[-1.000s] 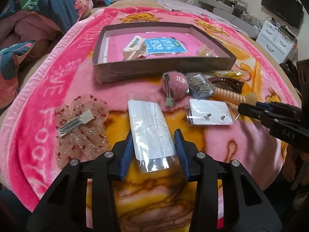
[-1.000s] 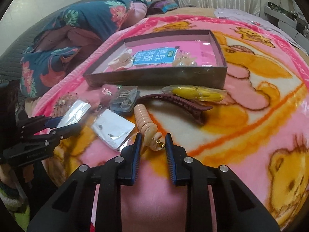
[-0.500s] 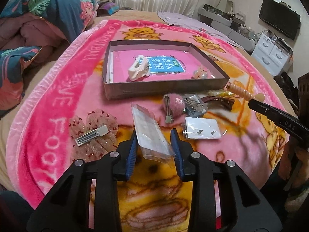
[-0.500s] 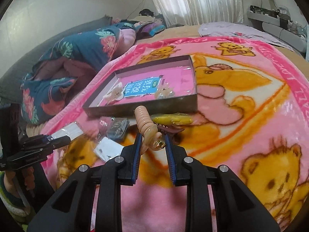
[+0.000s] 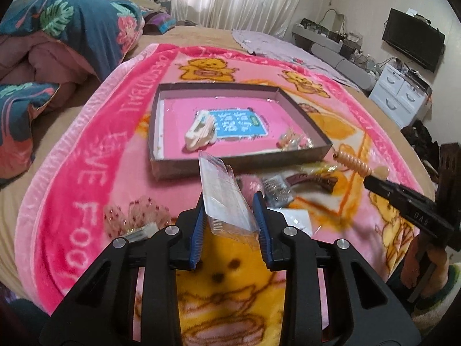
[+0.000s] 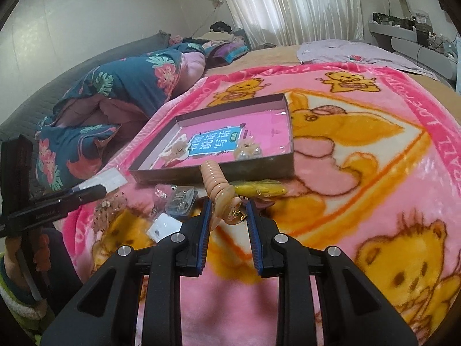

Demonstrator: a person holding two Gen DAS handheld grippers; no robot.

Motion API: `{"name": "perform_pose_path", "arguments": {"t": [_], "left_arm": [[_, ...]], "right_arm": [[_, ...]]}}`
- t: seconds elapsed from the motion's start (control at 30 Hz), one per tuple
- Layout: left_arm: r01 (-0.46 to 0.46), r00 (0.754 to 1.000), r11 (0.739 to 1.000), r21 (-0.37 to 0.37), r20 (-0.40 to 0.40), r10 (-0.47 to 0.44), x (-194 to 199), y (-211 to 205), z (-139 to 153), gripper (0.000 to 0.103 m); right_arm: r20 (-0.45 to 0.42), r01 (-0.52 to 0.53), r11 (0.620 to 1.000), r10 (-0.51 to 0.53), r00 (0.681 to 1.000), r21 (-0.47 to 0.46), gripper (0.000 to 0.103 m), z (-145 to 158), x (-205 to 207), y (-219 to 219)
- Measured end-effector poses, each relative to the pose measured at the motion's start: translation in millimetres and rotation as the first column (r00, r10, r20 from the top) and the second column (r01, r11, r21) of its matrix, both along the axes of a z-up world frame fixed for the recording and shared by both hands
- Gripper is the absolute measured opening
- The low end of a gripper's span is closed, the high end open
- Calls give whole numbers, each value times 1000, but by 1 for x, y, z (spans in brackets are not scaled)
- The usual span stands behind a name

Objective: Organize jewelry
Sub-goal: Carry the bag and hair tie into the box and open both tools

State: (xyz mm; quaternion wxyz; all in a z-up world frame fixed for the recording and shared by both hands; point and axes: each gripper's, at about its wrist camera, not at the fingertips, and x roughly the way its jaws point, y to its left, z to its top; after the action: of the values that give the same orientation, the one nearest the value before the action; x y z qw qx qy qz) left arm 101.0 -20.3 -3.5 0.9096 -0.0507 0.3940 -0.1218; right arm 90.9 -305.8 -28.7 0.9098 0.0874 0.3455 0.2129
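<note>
Left gripper (image 5: 230, 216): my jaws have just been closing and now pinch a clear plastic packet (image 5: 223, 199), lifted off the blanket, just short of the box.
Right gripper (image 6: 227, 216): clamped on a beige spiral hair clip (image 6: 217, 187), raised in front of the box's near wall.
Loose items: a sheer bow clip (image 5: 135, 219), a small card (image 6: 164, 226) and a yellow clip (image 6: 259, 190) lie on the pink bear blanket (image 6: 374, 150), on my side of the box.
Box (image 5: 239, 163): shallow, open, holding a white claw clip (image 5: 200, 134) and a small clear piece (image 5: 292, 141).
</note>
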Motion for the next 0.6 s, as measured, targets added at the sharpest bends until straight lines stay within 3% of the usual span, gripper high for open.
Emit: {"name": "perform_pose_path", "arguments": {"t": [0.2,0.4,0.6], "left_arm": [[28,999,1000,7,20,-28,14,-15,12,23],[64,997,998,11,41,-65,32,-32,22,15],[80,996,996,27,27,-81,56,-43,17,13]], "right_arm": [[19,20,1000,-20,1000,16,23,6,0,-9],[23,52,998,-53,998,40,23,12,5,-20],[24,68,997,-69,997,40,23,14,12,-24]]}}
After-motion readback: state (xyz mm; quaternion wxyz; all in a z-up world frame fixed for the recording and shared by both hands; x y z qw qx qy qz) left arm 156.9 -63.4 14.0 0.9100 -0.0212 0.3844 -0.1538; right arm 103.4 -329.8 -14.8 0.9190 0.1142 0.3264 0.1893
